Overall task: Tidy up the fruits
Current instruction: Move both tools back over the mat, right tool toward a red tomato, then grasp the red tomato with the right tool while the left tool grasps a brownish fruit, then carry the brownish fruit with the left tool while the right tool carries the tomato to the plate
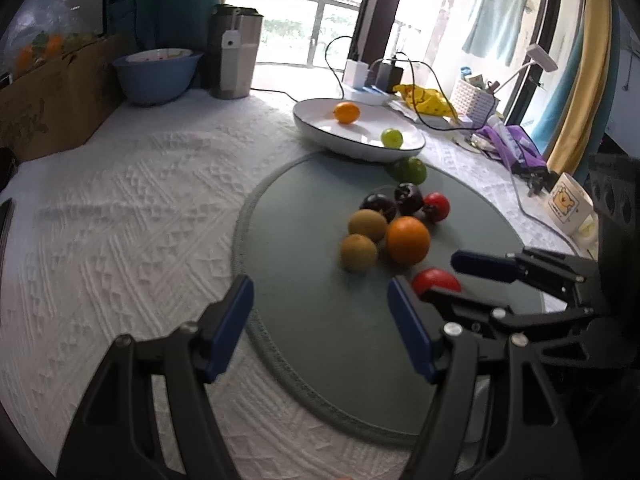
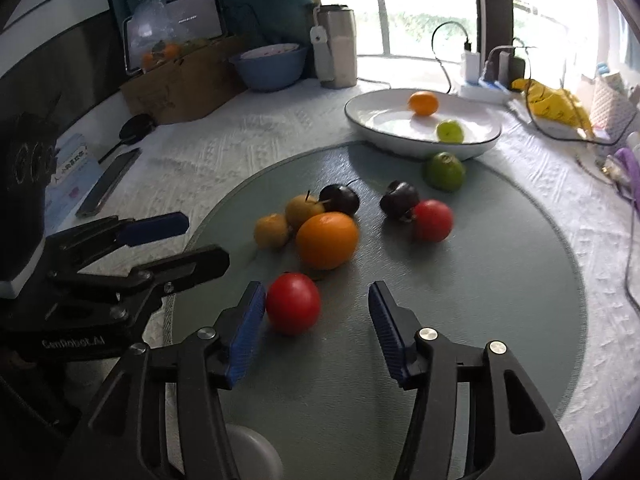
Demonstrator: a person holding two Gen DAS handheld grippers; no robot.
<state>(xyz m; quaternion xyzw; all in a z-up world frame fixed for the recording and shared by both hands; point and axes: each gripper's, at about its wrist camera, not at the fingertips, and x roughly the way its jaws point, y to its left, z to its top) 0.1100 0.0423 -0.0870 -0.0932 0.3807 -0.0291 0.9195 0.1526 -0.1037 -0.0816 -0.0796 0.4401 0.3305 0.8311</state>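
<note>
Loose fruit lies on a round grey mat [image 2: 460, 280]: a big orange [image 2: 327, 241], two brown pears [image 2: 272, 231], two dark plums [image 2: 339, 199], a far red tomato [image 2: 432, 220], a green lime [image 2: 445, 171] and a near red tomato [image 2: 293, 303]. A white plate [image 2: 372, 120] behind holds a small orange [image 2: 423, 103] and a green fruit [image 2: 449, 131]. My right gripper [image 2: 317, 328] is open, the near tomato just ahead of its left finger. My left gripper [image 1: 320, 324] is open and empty over the mat's left edge [image 1: 248, 216]; the right gripper [image 1: 432, 280] shows beside it.
A white textured cloth [image 1: 120, 208] covers the table. A cardboard box [image 1: 48, 100], blue bowl [image 1: 158, 74] and steel jug [image 1: 236, 52] stand at the back. A phone [image 2: 108, 184] lies left. Cables, chargers [image 2: 472, 60], a mug [image 1: 568, 204] and clutter sit right.
</note>
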